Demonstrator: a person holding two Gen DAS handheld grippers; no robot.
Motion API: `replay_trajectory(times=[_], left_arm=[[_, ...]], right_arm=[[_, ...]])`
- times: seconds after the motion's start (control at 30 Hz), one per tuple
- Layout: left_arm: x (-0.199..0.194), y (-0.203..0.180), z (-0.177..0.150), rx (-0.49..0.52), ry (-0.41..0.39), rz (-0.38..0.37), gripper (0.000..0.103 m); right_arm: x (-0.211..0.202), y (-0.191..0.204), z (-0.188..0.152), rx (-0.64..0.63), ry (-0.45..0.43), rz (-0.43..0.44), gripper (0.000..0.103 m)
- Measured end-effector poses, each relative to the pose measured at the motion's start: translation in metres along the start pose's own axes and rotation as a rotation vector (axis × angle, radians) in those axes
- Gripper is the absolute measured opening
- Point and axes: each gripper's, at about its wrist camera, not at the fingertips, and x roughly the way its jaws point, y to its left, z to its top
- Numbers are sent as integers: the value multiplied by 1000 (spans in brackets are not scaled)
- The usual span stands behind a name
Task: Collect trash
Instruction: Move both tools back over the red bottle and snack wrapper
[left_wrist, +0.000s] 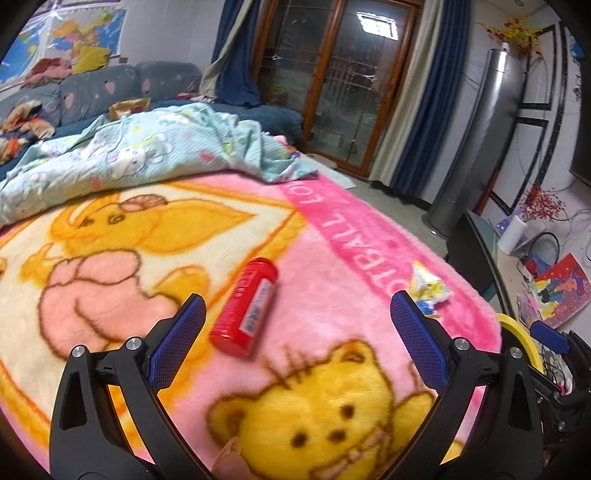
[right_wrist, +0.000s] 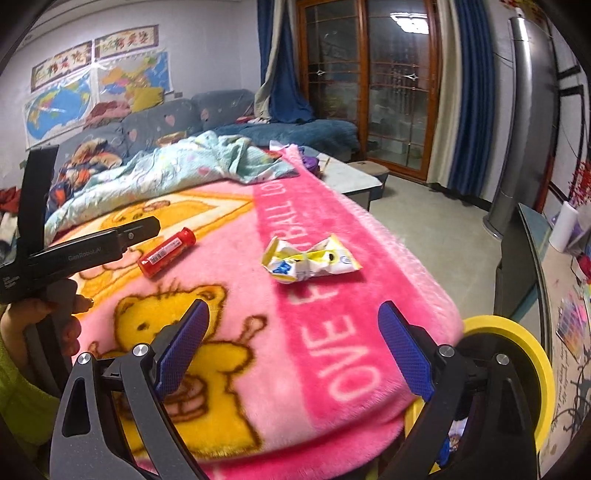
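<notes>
A red cylindrical bottle (left_wrist: 245, 308) lies on its side on the pink cartoon blanket (left_wrist: 332, 229); it also shows in the right wrist view (right_wrist: 166, 252). A crumpled yellow and white wrapper (left_wrist: 428, 288) lies near the blanket's right edge, and it shows in the right wrist view (right_wrist: 310, 260). My left gripper (left_wrist: 297, 314) is open and empty, just short of the bottle, with the wrapper by its right finger. My right gripper (right_wrist: 293, 319) is open and empty, a little short of the wrapper. A yellow-rimmed bin (right_wrist: 517, 347) stands below the blanket's right edge.
A light blue quilt (left_wrist: 147, 147) is bunched at the far side of the blanket. A blue sofa (left_wrist: 92, 92) with clothes stands behind. A dark cabinet (right_wrist: 524, 258) and a cluttered table top (left_wrist: 554, 291) are at the right. The left gripper's body (right_wrist: 74, 251) shows in the right wrist view.
</notes>
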Motion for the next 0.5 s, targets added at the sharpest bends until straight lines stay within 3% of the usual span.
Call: replay_trajectory(times=[0.5], left_arm=[[25, 31, -3, -61, 73, 14, 92]], right_arm=[[78, 23, 28, -104, 52, -30, 90]])
